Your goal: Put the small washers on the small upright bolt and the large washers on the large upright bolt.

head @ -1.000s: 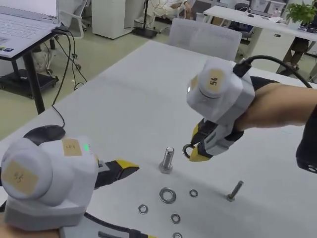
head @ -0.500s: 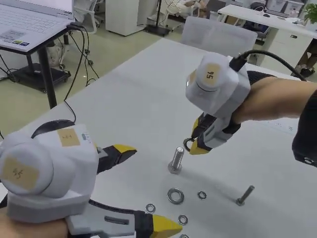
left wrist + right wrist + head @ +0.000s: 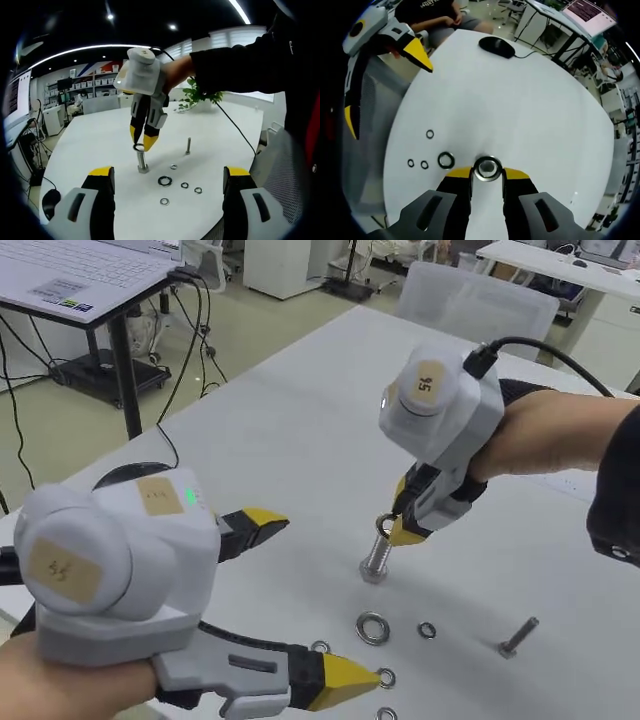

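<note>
Tips of the right gripper [image 3: 400, 533] pinched on a large washer [image 3: 382, 526], held level right at the top of the large upright bolt [image 3: 376, 564]; can't tell if touching the head or just over it. Same thing in the left gripper view: yellow tips pointing down from above, ring right at the bolt's top. Over on the near side, left gripper [image 3: 312, 602] spread wide open, nothing in it, well apart from the bolt. Between the two, loose large washer [image 3: 373, 627] flat on the table [image 3: 300, 410] just this side of the bolt, small washers [image 3: 427, 630] scattered around it. Off to the right, small bolt [image 3: 518, 637], upright going by the left gripper view, well clear of the big one. Loads of bare white table beyond the bolt, so plenty of room out there. Left table edge pretty near, mouse [image 3: 122, 474] next to it behind the left gripper. Past that edge, laptop [image 3: 75, 270] on a separate desk [image 3: 110, 302]; chair [image 3: 470, 305] at the far end of the table.
</note>
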